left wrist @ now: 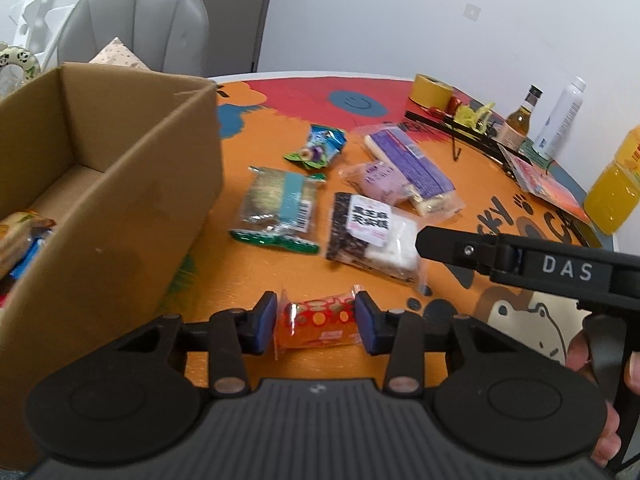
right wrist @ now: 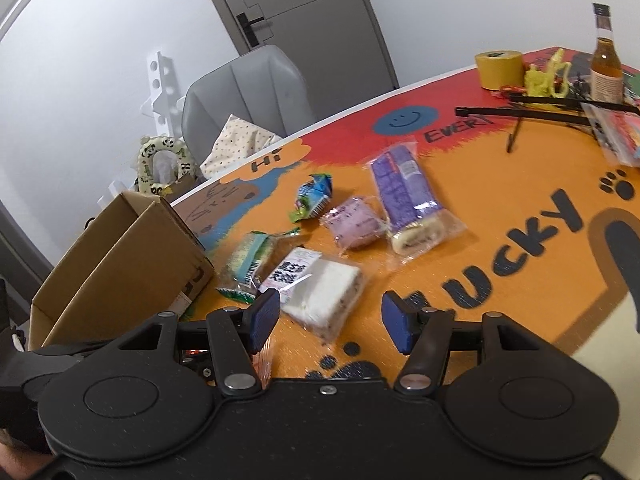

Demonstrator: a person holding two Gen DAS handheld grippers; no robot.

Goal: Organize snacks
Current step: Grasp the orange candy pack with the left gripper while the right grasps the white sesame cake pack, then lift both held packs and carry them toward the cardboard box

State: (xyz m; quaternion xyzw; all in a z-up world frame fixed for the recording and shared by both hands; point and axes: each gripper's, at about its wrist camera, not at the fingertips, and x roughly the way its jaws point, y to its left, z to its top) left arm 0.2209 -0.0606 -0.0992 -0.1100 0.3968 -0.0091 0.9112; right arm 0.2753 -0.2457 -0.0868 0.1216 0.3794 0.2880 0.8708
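Note:
In the left wrist view my left gripper [left wrist: 316, 320] is shut on a red dotted snack packet [left wrist: 320, 322], its blue pads pressing on the packet's two ends just above the orange table [left wrist: 248, 272]. An open cardboard box [left wrist: 120, 184] [right wrist: 120, 256] stands to the left and holds several snacks [left wrist: 24, 236]. My right gripper [right wrist: 330, 320] is open, its pads on either side of the near corner of a white sesame sandwich pack [right wrist: 324, 292] [left wrist: 372, 232] without touching it. Beyond lie a green-teal packet [right wrist: 248, 260], a purple bun [right wrist: 354, 222], a purple roll cake [right wrist: 408, 200] and a small blue-green packet [right wrist: 314, 196].
At the table's far right stand a yellow tape roll [left wrist: 432, 90], a brown bottle [left wrist: 520, 120], a white spray bottle [left wrist: 560, 120] and an orange juice bottle [left wrist: 616, 184]. A black rod [right wrist: 540, 114] lies there. A grey chair [left wrist: 136, 24] stands behind the box.

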